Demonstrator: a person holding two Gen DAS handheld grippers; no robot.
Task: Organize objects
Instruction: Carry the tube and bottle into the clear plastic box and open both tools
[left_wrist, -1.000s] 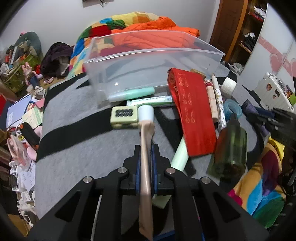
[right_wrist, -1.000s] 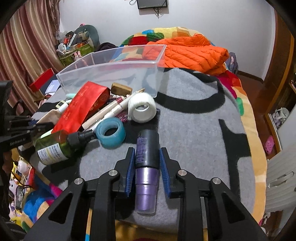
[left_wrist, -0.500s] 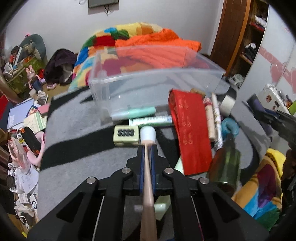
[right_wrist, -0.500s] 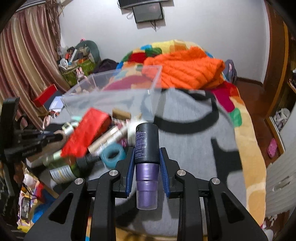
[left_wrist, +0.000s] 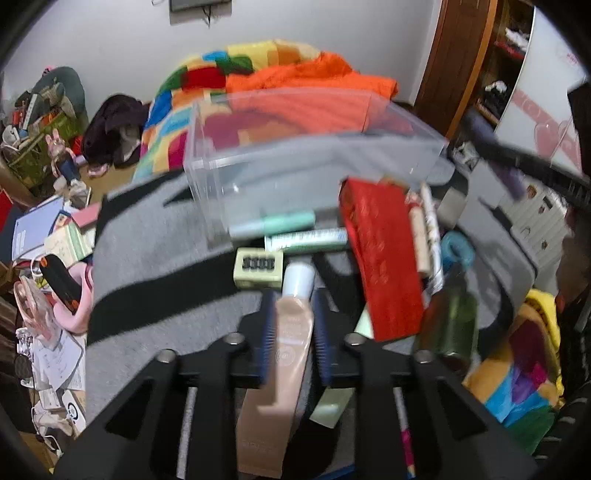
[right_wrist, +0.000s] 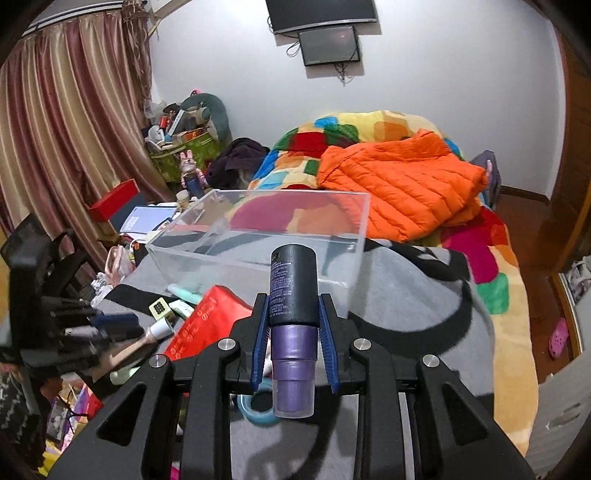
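My left gripper is shut on a beige tube with a white cap, held above the grey blanket in front of a clear plastic bin. My right gripper is shut on a purple bottle with a black cap, lifted and pointing toward the same bin. The left gripper with its tube shows at the left of the right wrist view. A red pouch, a green bottle, other tubes and a blue tape roll lie on the blanket.
A small cream box and mint tubes lie beside the bin's front wall. An orange jacket and a colourful quilt lie behind the bin. Clutter covers the floor at the left. The bed edge drops off at the right.
Both grippers have risen. The right one lifted the purple bottle off the blanket toward the bin. The tube in the left gripper has turned from edge-on to flat-on.
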